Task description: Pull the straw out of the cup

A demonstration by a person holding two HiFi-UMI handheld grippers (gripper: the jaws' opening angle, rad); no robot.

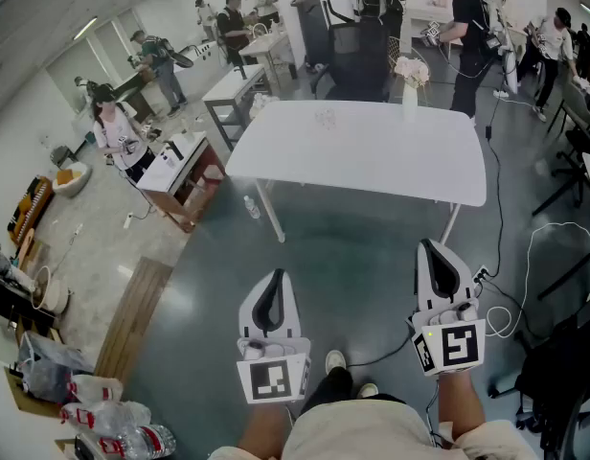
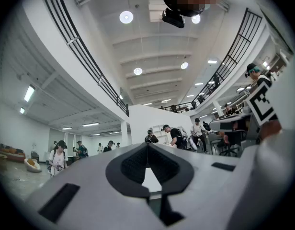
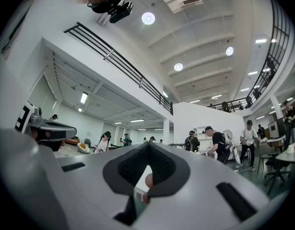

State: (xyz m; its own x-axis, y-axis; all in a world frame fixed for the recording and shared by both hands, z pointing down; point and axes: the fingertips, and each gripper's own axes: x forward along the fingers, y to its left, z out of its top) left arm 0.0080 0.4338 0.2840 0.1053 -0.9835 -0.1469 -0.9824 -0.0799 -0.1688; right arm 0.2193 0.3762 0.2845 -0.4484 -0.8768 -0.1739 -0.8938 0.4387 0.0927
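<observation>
My left gripper (image 1: 275, 276) and right gripper (image 1: 430, 247) hang side by side above the dark floor, well short of the white table (image 1: 372, 166). Both point toward it, slightly upward. In the left gripper view the left gripper (image 2: 147, 145) has its jaws meeting at the tip with nothing between them. The right gripper (image 3: 148, 145) looks the same in its own view, shut and empty. A faint clear item (image 1: 326, 118) lies near the table's far edge, too small to tell what it is. I cannot make out a cup or a straw.
A vase of pale flowers (image 1: 411, 77) stands at the table's far edge, with a black chair (image 1: 358, 57) behind it. A bottle (image 1: 251, 206) lies on the floor by the left table leg. Cables (image 1: 525, 257) trail at the right. Several people work at benches around the hall.
</observation>
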